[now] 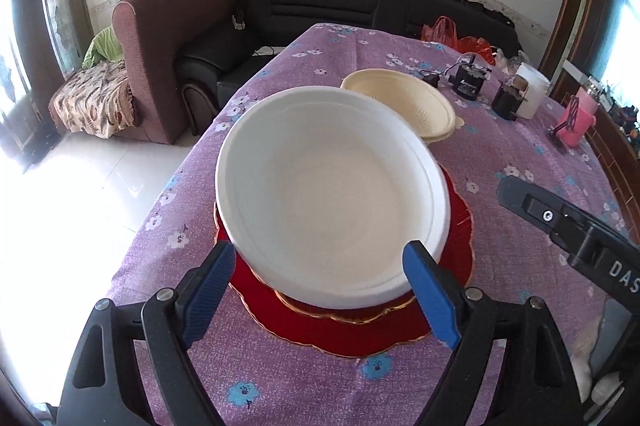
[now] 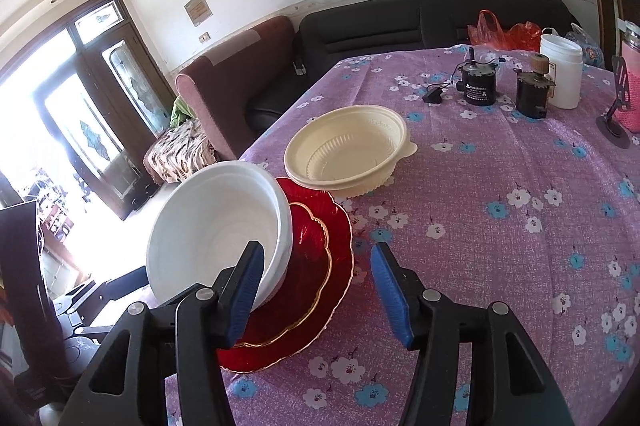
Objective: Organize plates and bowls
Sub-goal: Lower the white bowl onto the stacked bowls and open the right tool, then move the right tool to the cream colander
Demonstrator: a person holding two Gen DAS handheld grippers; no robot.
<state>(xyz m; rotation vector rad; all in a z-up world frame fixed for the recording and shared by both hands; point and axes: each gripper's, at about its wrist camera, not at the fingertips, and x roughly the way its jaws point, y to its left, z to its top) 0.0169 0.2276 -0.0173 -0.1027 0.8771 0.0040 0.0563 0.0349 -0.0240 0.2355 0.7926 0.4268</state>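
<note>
Left wrist view | our left gripper (image 1: 320, 290) spread around white bowl (image 1: 328, 194), tilted on red plates (image 1: 360, 338) | right gripper (image 2: 316, 294) spread, empty | cream bowls (image 2: 344, 150) at 1 o'clock | we level it before nesting.

The foam bowl (image 1: 332, 194) sits tilted on stacked plates (image 2: 316, 266), with the ribbed bowls (image 2: 346, 154) just behind.

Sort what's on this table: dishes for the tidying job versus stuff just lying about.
For the job: white bowl, tilted on the red plates; cream bowl beside them.

Lying about: two small motors, white jar, pink bottle, orange plastic bag.
</note>
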